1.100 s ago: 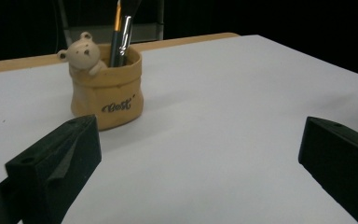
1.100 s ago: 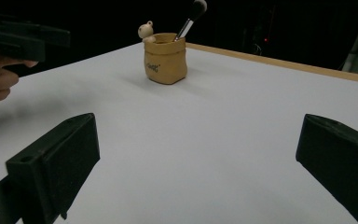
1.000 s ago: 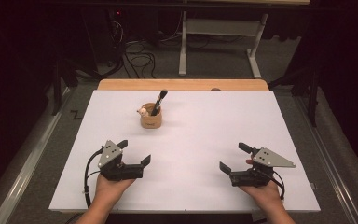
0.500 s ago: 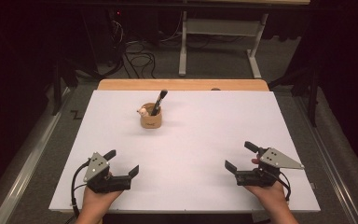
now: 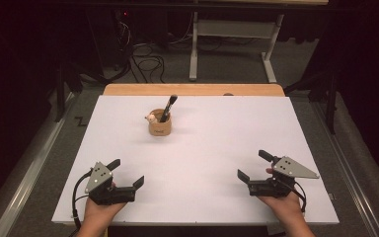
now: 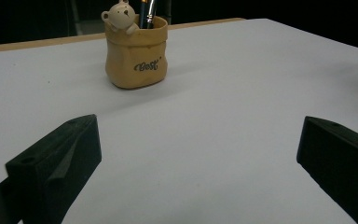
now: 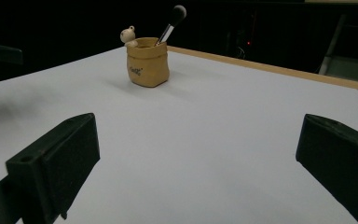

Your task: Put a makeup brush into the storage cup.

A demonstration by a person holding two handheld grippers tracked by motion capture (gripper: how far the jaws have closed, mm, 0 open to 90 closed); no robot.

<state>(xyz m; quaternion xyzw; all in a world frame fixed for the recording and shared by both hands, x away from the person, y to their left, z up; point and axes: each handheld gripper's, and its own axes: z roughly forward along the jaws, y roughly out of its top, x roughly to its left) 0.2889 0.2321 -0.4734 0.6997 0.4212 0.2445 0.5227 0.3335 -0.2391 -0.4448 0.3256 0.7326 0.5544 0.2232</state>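
Left gripper (image 5: 126,173) wide open — pen holder (image 5: 160,125) well ahead, untouched.

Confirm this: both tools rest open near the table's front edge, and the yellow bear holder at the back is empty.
Not empty. The right gripper view shows a black-tipped brush standing in the yellow bear holder. The rest holds: the left tool and right tool sit open near the front edge of the table.

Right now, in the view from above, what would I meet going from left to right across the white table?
Left claw → little yellow pot with a bear figure and a brush in it → right claw. Both claws are open and hold nothing; the pot stands farther back on the white table.
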